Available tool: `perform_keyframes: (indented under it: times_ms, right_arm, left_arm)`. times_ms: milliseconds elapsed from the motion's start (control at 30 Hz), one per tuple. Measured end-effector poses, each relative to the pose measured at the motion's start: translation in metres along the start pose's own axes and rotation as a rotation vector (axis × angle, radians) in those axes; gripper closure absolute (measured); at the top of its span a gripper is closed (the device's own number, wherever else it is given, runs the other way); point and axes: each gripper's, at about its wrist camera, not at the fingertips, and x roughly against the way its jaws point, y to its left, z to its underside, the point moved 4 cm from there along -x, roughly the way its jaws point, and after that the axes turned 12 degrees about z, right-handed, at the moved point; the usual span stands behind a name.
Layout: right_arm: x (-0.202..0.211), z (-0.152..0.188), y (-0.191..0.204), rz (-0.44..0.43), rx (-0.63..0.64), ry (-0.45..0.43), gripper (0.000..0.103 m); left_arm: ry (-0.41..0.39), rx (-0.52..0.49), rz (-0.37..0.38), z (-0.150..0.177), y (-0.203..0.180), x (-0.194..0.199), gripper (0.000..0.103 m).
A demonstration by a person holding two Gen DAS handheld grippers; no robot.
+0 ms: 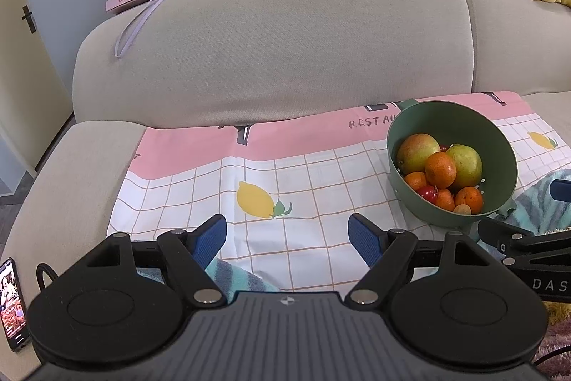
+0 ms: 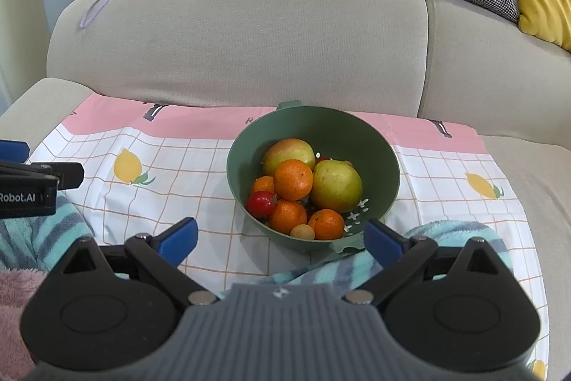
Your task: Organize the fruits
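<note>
A green bowl (image 2: 314, 145) heaped with fruit sits on a lemon-print cloth (image 2: 200, 166) spread over a sofa seat (image 1: 71, 174), with both handheld grippers held short of it, jaws spread and empty. Inside the bowl lie an apple (image 2: 289, 152), a green pear-like fruit (image 2: 337, 185), several mandarins, the topmost (image 2: 293, 179) at the centre of the pile, a small red fruit (image 2: 260, 203) and a pale round one (image 2: 302, 232) against the near wall. The bowl lies dead ahead of the right gripper (image 2: 280, 240), its near rim just past the fingertips; from the left gripper (image 1: 287, 232) it sits well off to the right, so the right looks the nearer tool. All visible fruit is gathered in the bowl, which fits sorting finished or a bowl about to be emptied. Fruit at the bottom of the bowl is hidden, and a striped towel (image 2: 446, 238) covers the cloth's near edge.
</note>
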Motion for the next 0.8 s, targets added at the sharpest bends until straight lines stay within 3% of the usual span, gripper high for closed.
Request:
perform_keyframes:
  times_ms: [800]
  right_arm:
    - [-0.0083,0.0006,-0.0023,-0.011,0.002,0.025,0.007]
  left_arm:
    - [0.005,0.004,0.013,0.0009,-0.0008,-0.0029,0.012]
